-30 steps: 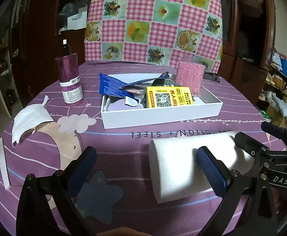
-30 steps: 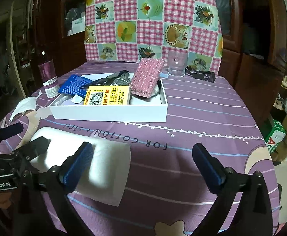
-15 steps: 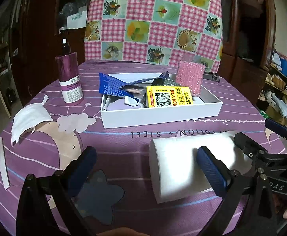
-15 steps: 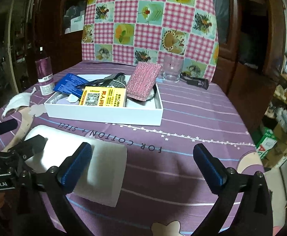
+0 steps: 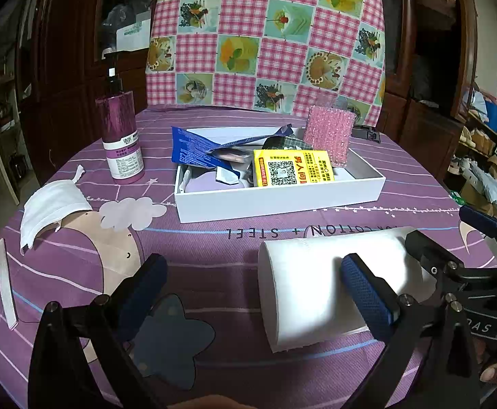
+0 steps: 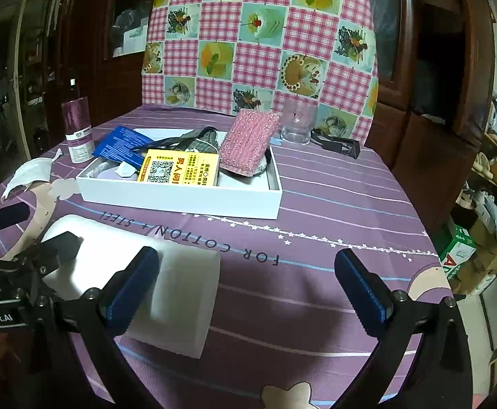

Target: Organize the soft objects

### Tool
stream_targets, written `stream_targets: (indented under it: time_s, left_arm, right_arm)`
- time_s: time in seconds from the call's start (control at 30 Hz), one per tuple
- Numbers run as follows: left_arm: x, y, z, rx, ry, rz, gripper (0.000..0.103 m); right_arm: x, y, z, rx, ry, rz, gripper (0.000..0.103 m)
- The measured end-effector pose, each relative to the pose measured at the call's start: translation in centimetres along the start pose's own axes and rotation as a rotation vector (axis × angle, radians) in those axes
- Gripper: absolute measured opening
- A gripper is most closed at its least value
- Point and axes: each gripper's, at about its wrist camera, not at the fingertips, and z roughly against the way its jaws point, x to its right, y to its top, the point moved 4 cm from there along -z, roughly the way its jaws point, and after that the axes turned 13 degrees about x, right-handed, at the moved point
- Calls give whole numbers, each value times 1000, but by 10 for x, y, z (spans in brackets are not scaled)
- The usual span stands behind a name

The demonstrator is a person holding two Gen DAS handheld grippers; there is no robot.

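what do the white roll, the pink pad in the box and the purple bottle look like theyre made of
White roll: soft matte paper or tissue, judging by its faintly embossed, shine-free surface. Pink pad: glittery knitted or beaded fibre, with a bumpy sparkling texture. Purple bottle: probably plastic with a metallic foil sheen and a white printed label.

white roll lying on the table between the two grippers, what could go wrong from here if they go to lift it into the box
1. The white roll lies on its side, so a push from one open gripper, left or right, could send it rolling.
2. The white box already holds a yellow packet and a pink beaded pouch; the roll may not fit, or may topple the pouch.
3. Squeezing hard may dent the soft roll.
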Motion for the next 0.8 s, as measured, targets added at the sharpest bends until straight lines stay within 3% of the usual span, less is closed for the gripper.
stream_targets:
  time_s: [0.8]
  left_arm:
    - [0, 0, 0, 0, 1, -1, 103]
  right_arm:
    - [-1, -1, 1, -7, 14, -19, 102]
